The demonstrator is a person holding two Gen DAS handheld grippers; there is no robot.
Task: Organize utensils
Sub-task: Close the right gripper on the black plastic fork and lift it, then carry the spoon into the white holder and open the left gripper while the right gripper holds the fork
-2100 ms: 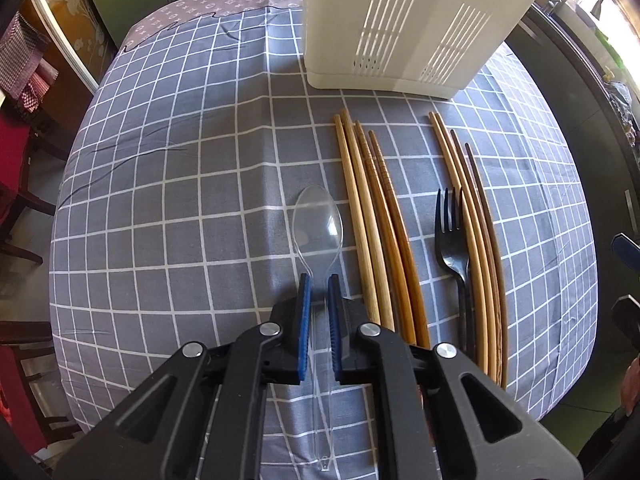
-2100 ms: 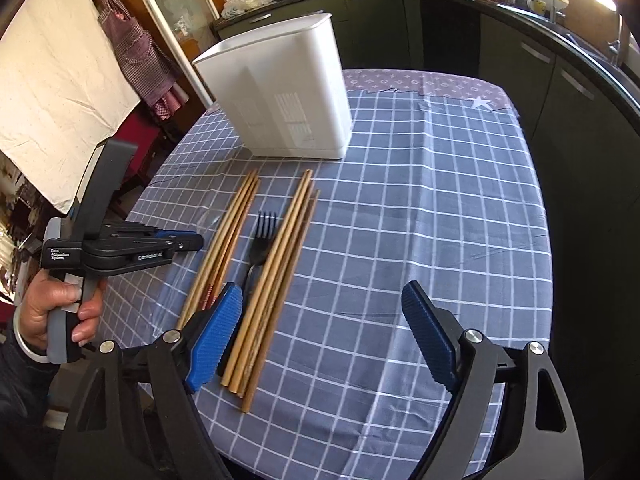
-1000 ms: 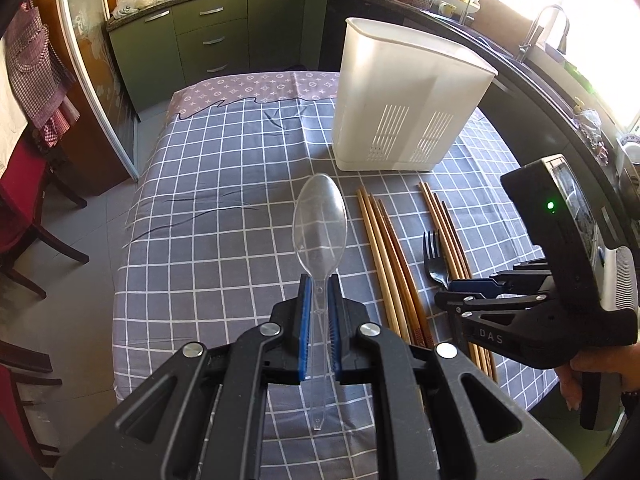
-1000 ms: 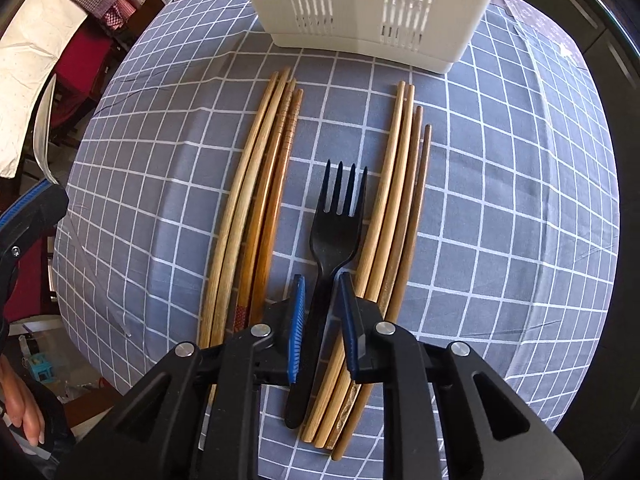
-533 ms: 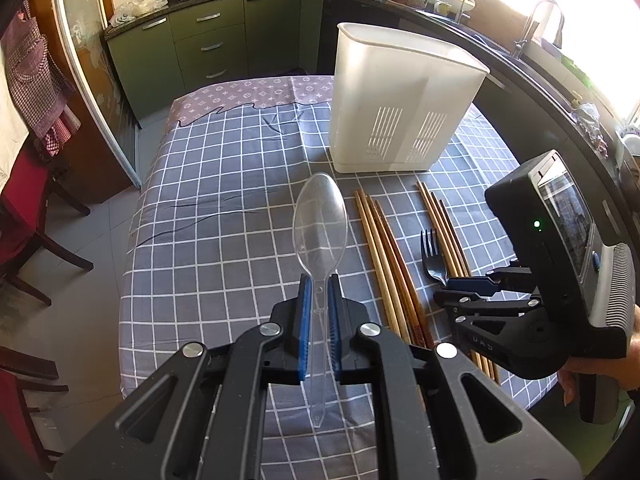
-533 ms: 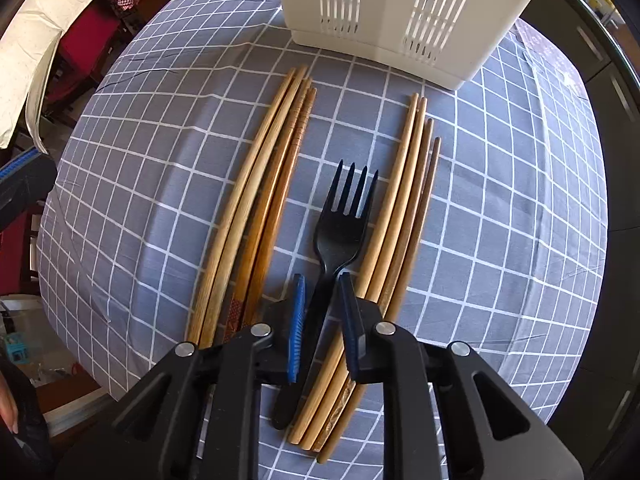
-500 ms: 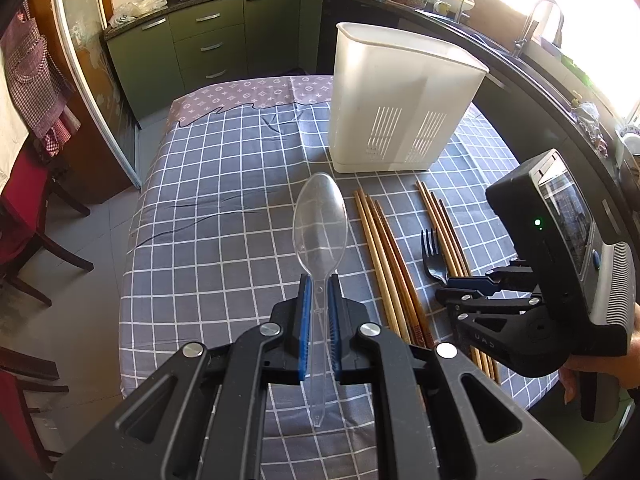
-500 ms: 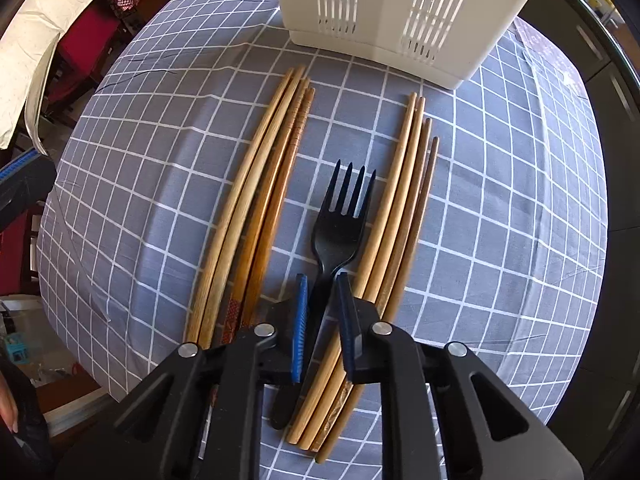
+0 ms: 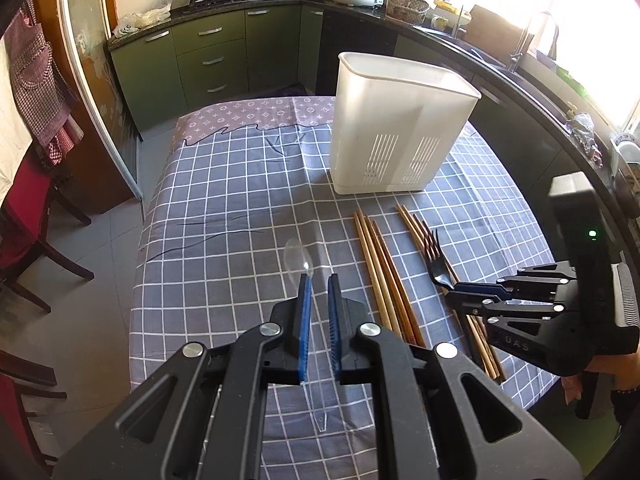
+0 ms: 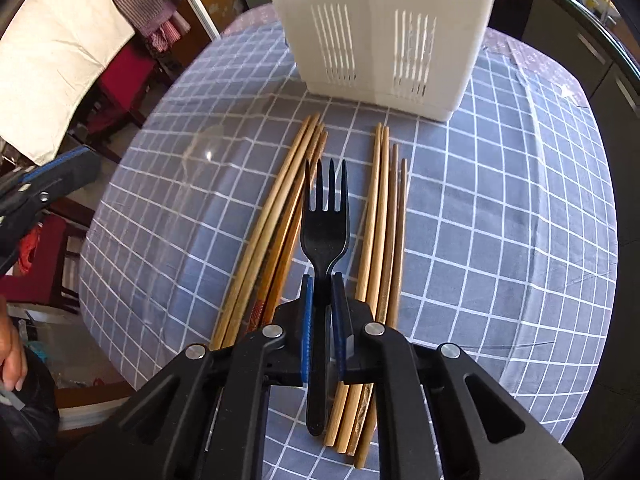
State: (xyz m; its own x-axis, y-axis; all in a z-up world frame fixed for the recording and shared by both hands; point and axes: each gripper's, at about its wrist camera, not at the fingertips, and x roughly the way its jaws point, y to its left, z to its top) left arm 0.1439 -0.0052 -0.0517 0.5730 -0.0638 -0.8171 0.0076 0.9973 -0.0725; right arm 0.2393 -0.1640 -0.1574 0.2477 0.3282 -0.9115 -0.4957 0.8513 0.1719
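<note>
My left gripper (image 9: 318,280) is shut on the handle of a clear plastic spoon (image 9: 298,258), held above the checked tablecloth (image 9: 224,208). The spoon's bowl leans to the left. My right gripper (image 10: 322,280) has its jaws closing on the neck of a black fork (image 10: 325,224), and the pads press on it. The fork hangs a little above two bundles of wooden chopsticks (image 10: 272,232) (image 10: 380,220). In the left wrist view the right gripper (image 9: 452,300) holds the fork (image 9: 436,264) at the right. A white slotted utensil holder (image 9: 400,132) (image 10: 380,28) stands upright beyond the chopsticks.
The table's edges fall away at the left and near sides. Red chairs (image 9: 24,220) stand to the left, and green kitchen cabinets (image 9: 208,60) and a dark counter (image 9: 520,80) ring the far and right sides. A person's hand (image 10: 10,356) shows at the left edge.
The right gripper's jaws have closed on the fork and raised it off the cloth. The spoon's bowl now sits lower and skewed in the left gripper.
</note>
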